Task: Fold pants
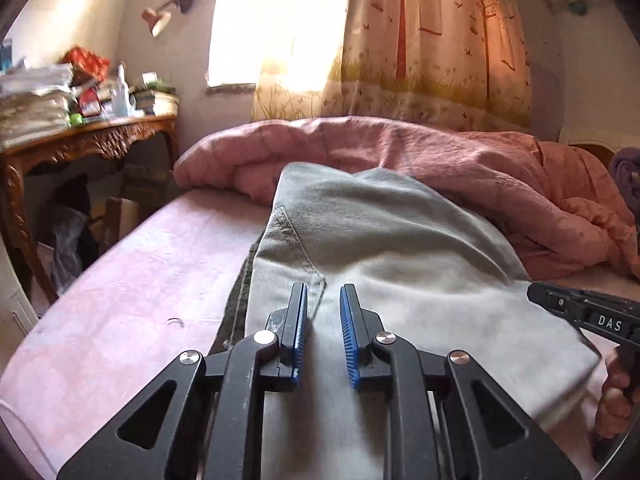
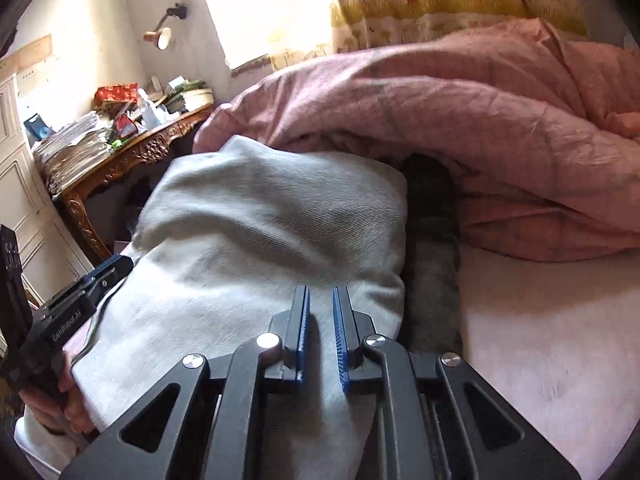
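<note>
Light grey pants (image 1: 400,240) lie in a raised fold across the pink bed sheet (image 1: 140,280). My left gripper (image 1: 323,292) is shut on the near edge of the pants, beside a stitched seam, with cloth pinched between its blue pads. My right gripper (image 2: 321,292) is likewise shut on the pants (image 2: 260,220) near their right edge. A darker grey strip of the pants (image 2: 432,240) shows beside that edge. Each gripper appears in the other's view: the right gripper (image 1: 580,312) at the right edge, the left gripper (image 2: 80,292) at the left. A hand (image 2: 60,404) holds the left one.
A bunched pink duvet (image 1: 400,152) lies just behind the pants. A carved wooden table (image 1: 100,140) piled with papers and clutter stands left of the bed. A patterned curtain (image 1: 420,60) and a bright window are behind. Bare sheet (image 2: 540,340) lies to the right.
</note>
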`<action>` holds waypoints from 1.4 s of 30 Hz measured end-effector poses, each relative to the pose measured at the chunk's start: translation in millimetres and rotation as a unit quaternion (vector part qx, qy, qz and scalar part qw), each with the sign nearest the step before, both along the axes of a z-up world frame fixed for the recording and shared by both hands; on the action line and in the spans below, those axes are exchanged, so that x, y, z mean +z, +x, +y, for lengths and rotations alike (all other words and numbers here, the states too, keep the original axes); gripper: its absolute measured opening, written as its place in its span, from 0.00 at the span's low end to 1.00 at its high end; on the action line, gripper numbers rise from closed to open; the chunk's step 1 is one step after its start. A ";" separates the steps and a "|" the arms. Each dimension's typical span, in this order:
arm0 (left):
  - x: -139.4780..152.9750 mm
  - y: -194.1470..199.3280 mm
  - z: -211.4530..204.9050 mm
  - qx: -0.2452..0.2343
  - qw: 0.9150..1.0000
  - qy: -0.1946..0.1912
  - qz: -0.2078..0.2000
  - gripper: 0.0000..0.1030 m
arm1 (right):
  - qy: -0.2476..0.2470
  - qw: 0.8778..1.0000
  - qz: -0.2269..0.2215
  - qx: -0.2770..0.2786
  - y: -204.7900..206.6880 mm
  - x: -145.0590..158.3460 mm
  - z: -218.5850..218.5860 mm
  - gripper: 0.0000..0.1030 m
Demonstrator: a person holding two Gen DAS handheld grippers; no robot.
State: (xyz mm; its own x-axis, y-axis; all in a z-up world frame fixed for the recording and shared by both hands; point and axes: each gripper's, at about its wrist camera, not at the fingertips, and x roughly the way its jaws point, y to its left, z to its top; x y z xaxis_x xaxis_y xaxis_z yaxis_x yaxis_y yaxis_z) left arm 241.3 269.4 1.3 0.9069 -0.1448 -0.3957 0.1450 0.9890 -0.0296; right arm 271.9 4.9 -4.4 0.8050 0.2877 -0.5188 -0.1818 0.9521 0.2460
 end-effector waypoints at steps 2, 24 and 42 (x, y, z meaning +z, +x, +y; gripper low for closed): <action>5.3 -21.1 -5.3 0.005 1.000 0.011 -0.025 0.17 | -0.021 0.999 -0.021 -0.015 -16.7 5.7 9.2 0.12; 20.6 -207.4 -44.7 0.029 0.984 0.078 -0.158 0.63 | 0.013 0.988 -0.154 -0.014 -213.7 31.1 -5.5 0.37; 14.6 -196.8 -12.7 0.058 0.991 0.004 -0.124 1.00 | 0.000 0.984 -0.176 -0.040 -228.9 34.4 -10.3 1.00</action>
